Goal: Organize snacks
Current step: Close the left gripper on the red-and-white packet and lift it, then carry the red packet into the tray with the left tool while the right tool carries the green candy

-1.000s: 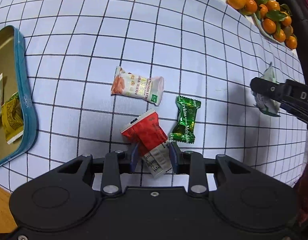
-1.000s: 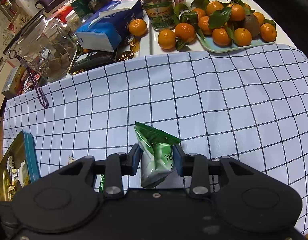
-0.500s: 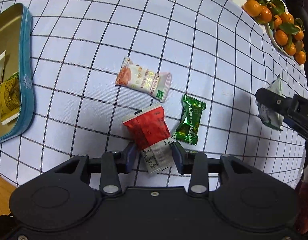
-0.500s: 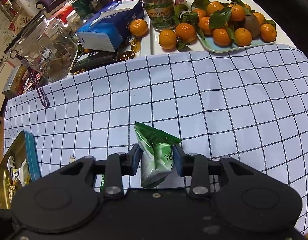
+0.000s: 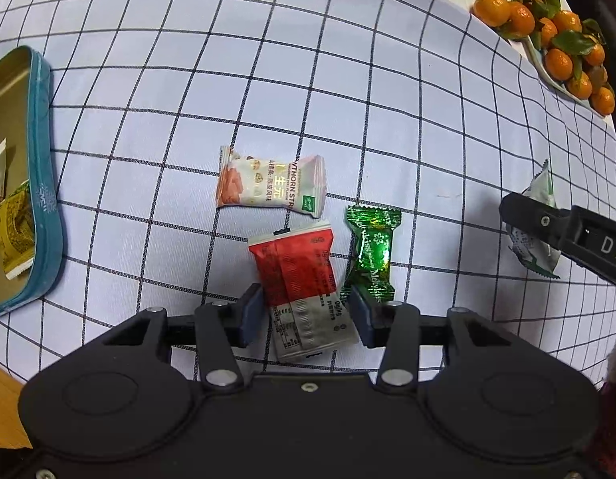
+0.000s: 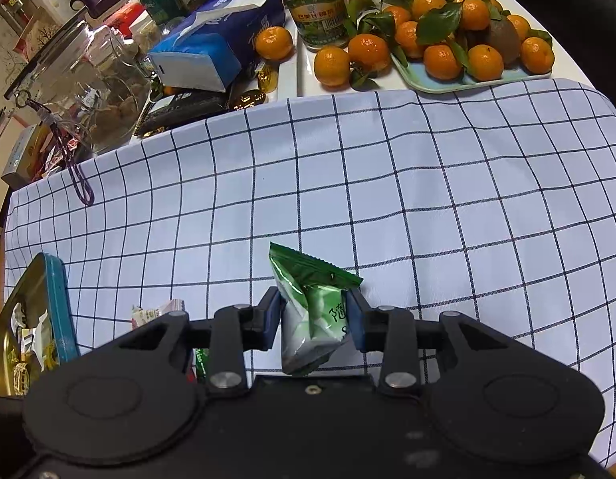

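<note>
The left tongs (image 5: pixel 306 313) had just been opening and stood apart around a red snack packet (image 5: pixel 298 275) lying on the checked desk (image 5: pixel 347 99). The right tongs (image 6: pixel 313 321) were clamped on a green pouch (image 6: pixel 311 311). A teal tin (image 5: pixel 44 199) sat at nine o'clock.

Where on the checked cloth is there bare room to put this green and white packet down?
Bare cloth runs from the mandarin tray toward the right gripper. Crowded: the red packet, green candy and hawthorn packet.
</note>
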A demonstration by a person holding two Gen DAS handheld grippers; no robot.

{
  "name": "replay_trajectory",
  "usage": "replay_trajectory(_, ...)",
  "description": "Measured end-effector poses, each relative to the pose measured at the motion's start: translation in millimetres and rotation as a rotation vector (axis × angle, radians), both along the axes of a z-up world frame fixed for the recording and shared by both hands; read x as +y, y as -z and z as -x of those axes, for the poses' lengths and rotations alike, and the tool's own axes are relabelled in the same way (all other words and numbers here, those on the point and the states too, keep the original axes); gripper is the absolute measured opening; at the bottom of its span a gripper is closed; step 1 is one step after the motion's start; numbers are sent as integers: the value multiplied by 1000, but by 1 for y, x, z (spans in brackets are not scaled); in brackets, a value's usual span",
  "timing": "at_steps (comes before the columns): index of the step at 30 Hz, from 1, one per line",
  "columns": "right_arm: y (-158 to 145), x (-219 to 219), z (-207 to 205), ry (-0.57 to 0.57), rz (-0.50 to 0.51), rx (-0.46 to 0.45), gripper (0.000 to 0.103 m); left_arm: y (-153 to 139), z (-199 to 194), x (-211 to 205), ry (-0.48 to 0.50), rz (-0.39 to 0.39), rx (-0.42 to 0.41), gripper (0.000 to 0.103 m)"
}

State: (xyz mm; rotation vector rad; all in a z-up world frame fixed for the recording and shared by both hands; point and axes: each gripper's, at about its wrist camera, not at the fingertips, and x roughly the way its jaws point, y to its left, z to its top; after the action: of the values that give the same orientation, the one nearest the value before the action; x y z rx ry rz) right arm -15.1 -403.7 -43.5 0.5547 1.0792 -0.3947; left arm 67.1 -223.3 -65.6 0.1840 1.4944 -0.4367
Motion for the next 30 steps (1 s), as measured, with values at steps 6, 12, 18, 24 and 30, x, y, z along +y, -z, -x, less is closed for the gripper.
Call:
replay_trajectory(6, 7, -6, 3, 13, -71, 14, 38, 0, 3, -8, 51, -7, -34, 42)
replay_trajectory(12, 13, -7, 4, 32, -102, 33, 38, 0, 5, -8, 67, -18, -33, 42)
replay_trajectory(18, 18, -3, 1, 25, -81, 61, 38, -12, 7, -2, 79, 0, -62, 42)
replay_trajectory(24, 10, 3, -2, 19, -37, 43, 36, -28, 5, 4, 85, 10, -125, 42)
replay_trajectory(30, -9, 11, -12, 22, -33, -12, 36, -40, 3, 20, 71, -17, -204, 42)
